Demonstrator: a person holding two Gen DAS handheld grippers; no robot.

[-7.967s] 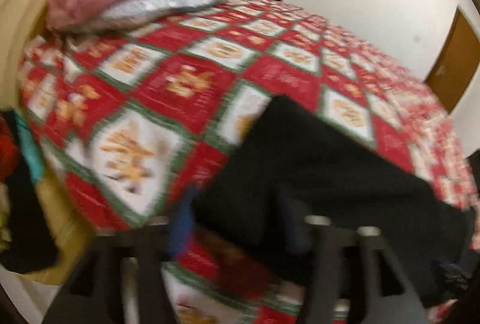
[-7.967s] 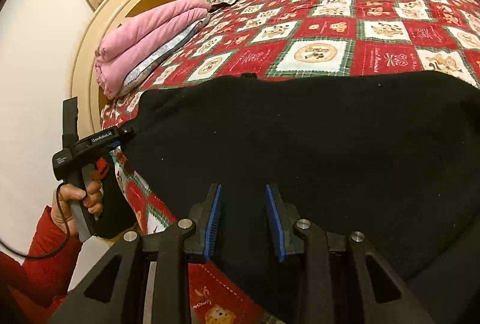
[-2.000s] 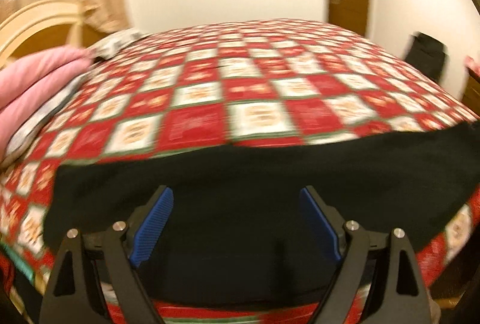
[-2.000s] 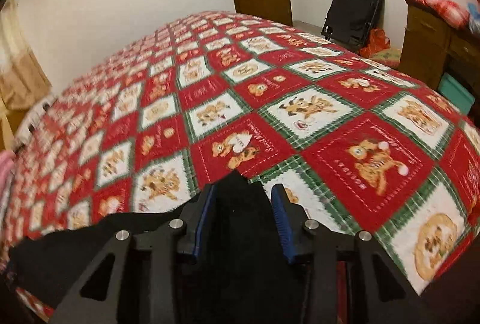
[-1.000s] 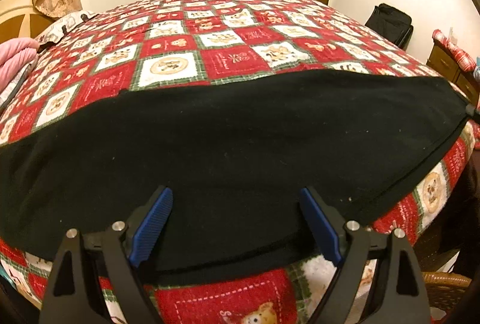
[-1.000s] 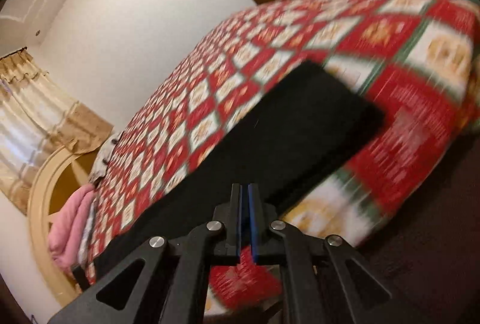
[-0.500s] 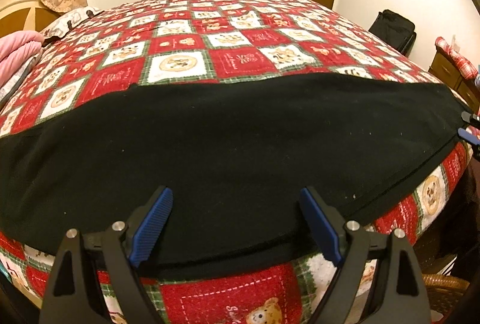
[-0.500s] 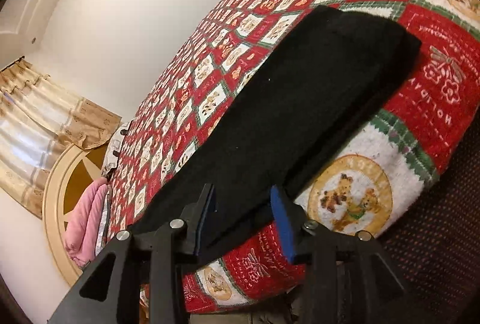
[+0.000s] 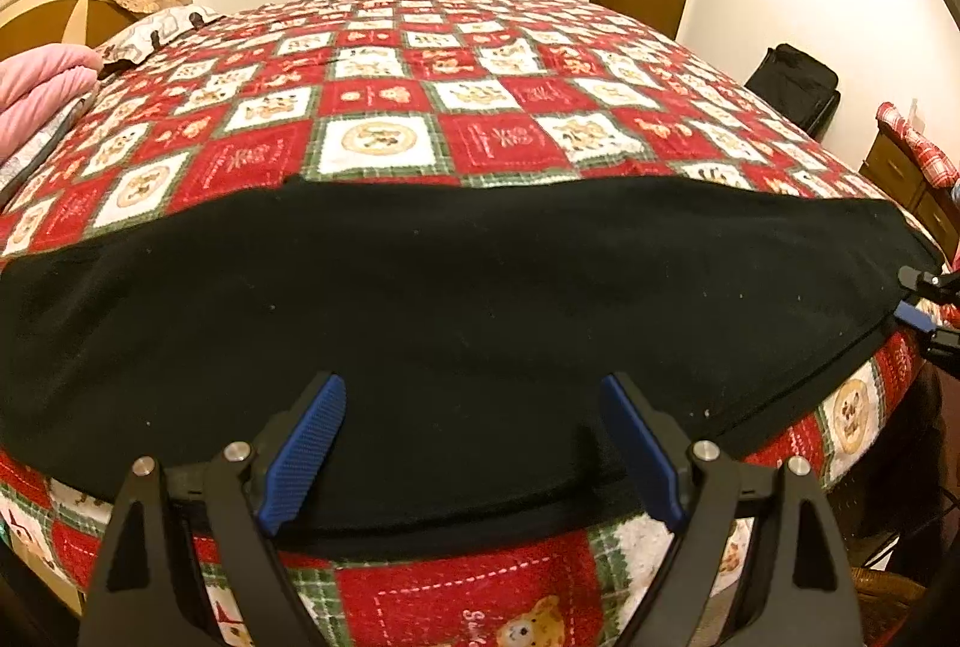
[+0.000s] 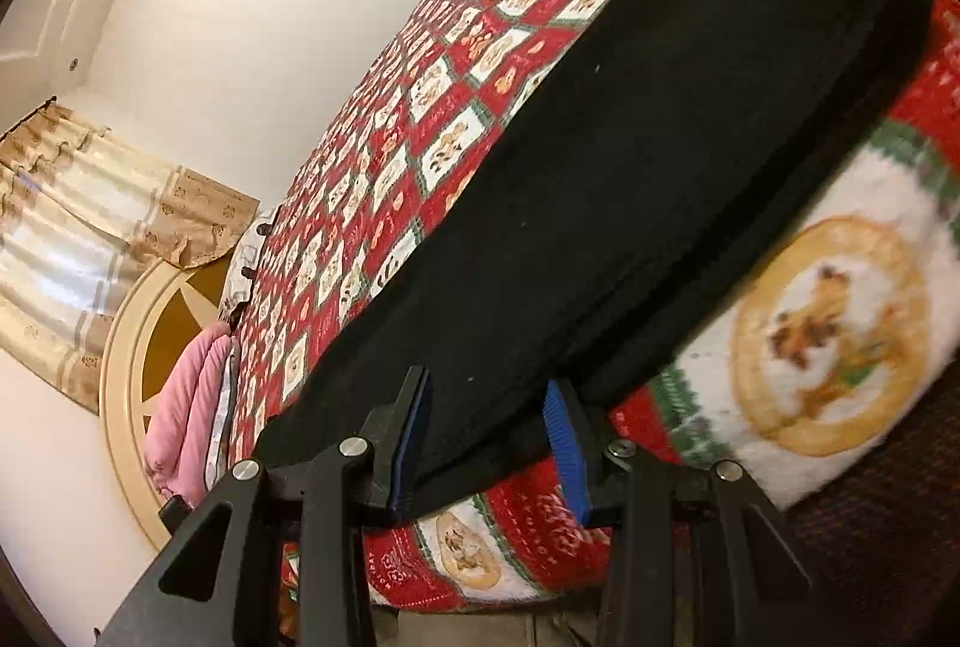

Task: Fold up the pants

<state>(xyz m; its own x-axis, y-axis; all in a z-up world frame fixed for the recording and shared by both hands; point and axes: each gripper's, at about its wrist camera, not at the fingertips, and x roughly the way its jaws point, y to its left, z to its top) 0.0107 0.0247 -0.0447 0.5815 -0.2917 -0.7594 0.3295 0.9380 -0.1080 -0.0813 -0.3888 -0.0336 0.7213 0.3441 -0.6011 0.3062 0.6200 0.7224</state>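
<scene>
Now the right gripper (image 10: 489,446) has sprung apart off the black pants (image 9: 456,299), left gripper (image 9: 474,443) gaping too, so they lie flat on the bedspread (image 9: 384,95), ready for another fold

Warm, yellowish indoor light is seen throughout, strong fisheye bending is shown at the edges, and the right view is blurred at its lower right.
</scene>
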